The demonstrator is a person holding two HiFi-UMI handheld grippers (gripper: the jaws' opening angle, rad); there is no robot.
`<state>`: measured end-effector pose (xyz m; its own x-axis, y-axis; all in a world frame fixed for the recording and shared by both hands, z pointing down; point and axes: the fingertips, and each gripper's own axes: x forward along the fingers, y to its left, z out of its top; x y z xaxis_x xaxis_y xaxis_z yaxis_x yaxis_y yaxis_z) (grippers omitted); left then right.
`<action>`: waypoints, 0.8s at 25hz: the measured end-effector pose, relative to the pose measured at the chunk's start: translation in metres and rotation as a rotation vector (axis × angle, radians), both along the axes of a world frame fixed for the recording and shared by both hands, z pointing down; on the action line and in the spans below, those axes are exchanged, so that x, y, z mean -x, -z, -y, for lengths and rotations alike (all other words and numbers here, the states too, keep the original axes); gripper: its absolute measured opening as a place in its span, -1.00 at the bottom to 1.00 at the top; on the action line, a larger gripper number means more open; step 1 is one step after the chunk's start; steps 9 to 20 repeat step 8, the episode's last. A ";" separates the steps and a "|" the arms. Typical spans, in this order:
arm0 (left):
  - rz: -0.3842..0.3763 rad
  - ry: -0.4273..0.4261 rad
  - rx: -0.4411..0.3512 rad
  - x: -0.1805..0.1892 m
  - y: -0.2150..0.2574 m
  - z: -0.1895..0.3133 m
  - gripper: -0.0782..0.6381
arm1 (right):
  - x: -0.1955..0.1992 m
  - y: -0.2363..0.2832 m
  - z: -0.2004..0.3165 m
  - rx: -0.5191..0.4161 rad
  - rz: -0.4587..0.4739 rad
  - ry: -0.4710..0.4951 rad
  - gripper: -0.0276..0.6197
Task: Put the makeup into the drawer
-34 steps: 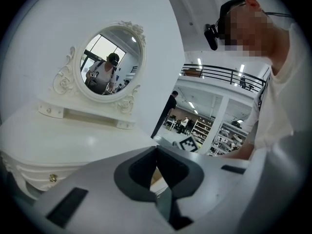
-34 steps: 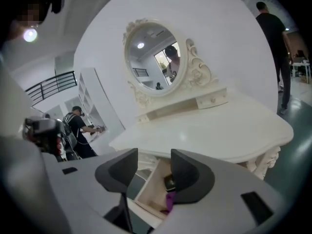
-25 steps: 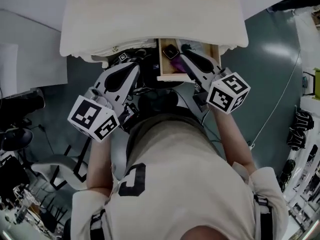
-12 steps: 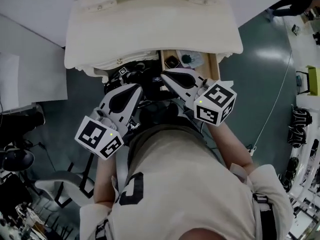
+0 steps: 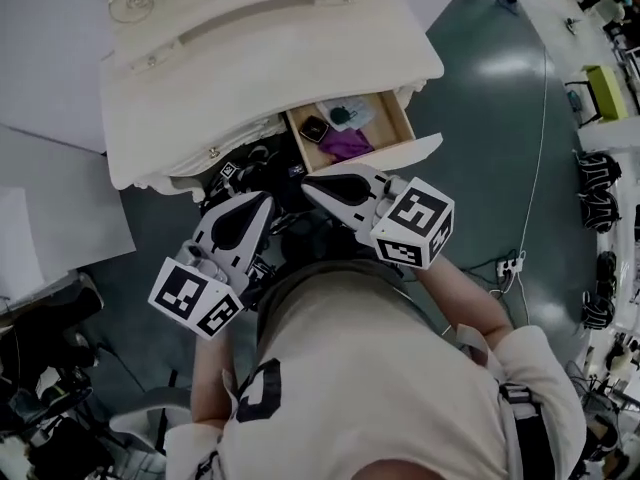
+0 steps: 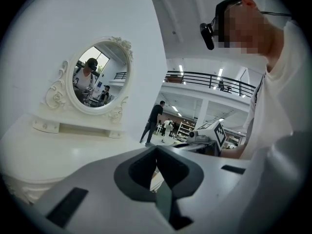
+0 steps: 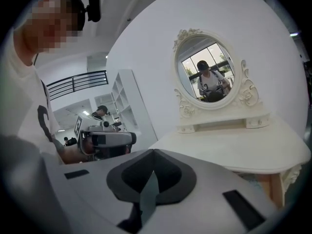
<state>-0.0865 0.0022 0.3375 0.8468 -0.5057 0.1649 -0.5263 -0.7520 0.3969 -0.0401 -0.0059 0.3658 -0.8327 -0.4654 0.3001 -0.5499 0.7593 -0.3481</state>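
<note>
Dressing table (image 5: 260, 58): white, curved top, at the far side of the head view, with an oval mirror (image 6: 100, 77) in a carved white frame standing at its back. Drawer (image 5: 403, 120): wooden inside, white front, pulled out toward the person at the right part of the table. Makeup (image 5: 346, 144): lies inside the open drawer. It comprises a purple item at the near side, a black square compact (image 5: 315, 128) at the far left and a teal item (image 5: 341, 114) just right of the compact, on a pale piece too small to make out. Left gripper (image 5: 262, 200): held near the table's front edge, left of the drawer, pointing toward the table, jaws brought together with nothing between them. Right gripper (image 5: 312, 190): just on the near side of the drawer front's left end, and whether it touches the front cannot be told. Its jaws are fully closed and empty. The two grippers sit side by side, close together, each with its marker cube toward the person. Person's shirt (image 5: 370, 368): pale, with dark print. Floor (image 5: 500, 198): dark, glossy, with a thin cable (image 5: 541, 118) running across it at the right.
</note>
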 end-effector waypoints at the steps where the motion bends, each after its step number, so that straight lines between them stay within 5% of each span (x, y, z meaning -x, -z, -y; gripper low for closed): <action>1: -0.002 -0.012 0.003 -0.001 -0.001 -0.001 -0.62 | -0.002 -0.001 -0.003 -0.001 -0.007 -0.007 -0.83; 8: -0.014 -0.063 0.013 -0.007 -0.003 -0.004 -0.62 | -0.017 0.001 -0.009 0.018 0.018 -0.105 -0.83; 20: -0.014 -0.063 0.013 -0.007 -0.003 -0.004 -0.62 | -0.017 0.001 -0.009 0.018 0.018 -0.105 -0.83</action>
